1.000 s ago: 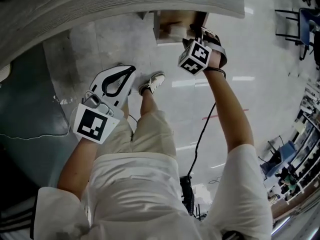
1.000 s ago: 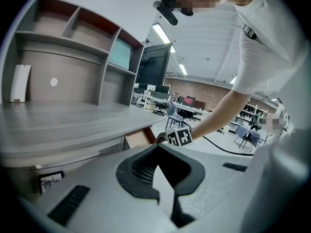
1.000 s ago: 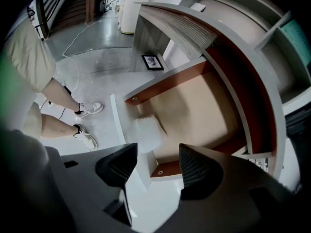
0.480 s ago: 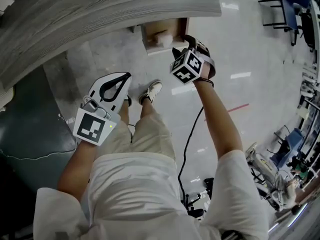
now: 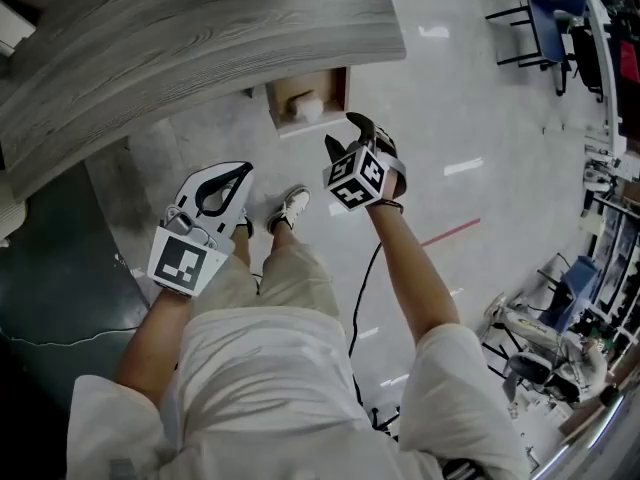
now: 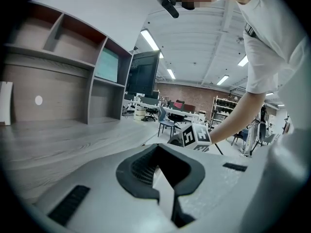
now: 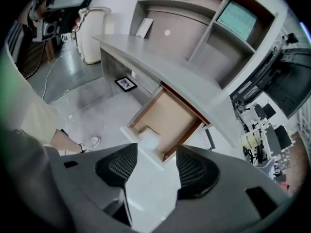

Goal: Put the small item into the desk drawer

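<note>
The desk drawer (image 5: 305,96) stands pulled open under the grey wood desk top (image 5: 200,38). A small white item (image 5: 303,108) lies inside it, near the front wall; it also shows in the right gripper view as a pale lump (image 7: 149,141) in the tan drawer (image 7: 167,118). My right gripper (image 5: 347,136) hangs just below and right of the drawer front, apart from it. It is open (image 7: 156,161), with only floor and drawer seen between its pads. My left gripper (image 5: 232,173) is held low at the left, shut and empty (image 6: 158,149).
The person's legs and a white shoe (image 5: 290,206) stand on the glossy floor below the drawer. A black cable (image 5: 365,288) trails down. A dark mat (image 5: 50,258) lies left, and chairs (image 5: 545,13) stand far right. A shelf hutch (image 7: 204,23) tops the desk, with a picture frame (image 7: 126,84) beneath it.
My right gripper has drawn back from the drawer's front toward the person, and the white item stays inside. The head view has shifted, and the left gripper has barely moved.
</note>
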Motion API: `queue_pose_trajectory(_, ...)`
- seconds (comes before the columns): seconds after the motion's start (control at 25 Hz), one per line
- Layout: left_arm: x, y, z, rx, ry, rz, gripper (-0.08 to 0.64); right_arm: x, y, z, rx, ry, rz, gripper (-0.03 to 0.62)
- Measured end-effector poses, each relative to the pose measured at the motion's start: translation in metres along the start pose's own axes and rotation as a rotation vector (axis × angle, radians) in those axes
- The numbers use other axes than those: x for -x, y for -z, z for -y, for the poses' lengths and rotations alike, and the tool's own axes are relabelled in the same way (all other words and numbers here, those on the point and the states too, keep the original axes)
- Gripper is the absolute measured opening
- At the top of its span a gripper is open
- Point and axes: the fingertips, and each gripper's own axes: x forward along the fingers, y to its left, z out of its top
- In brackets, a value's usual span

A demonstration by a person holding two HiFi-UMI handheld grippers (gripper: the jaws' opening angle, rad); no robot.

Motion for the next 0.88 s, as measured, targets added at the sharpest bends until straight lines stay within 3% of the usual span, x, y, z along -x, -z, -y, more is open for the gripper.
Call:
queue_pose_trajectory(0.64,0.029,-0.067,0.000,-0.046,-0.067,0.054,0.005,0.089,-0.014,0.033,-0.128,0.066,0.056,0.225)
queue_pose_trajectory(0.88,0.043,-0.100,-0.004,-0.080,-0.116,0.074,0.005,0.126,-0.023,0.061,-0.266,0.108,0.142,0.141)
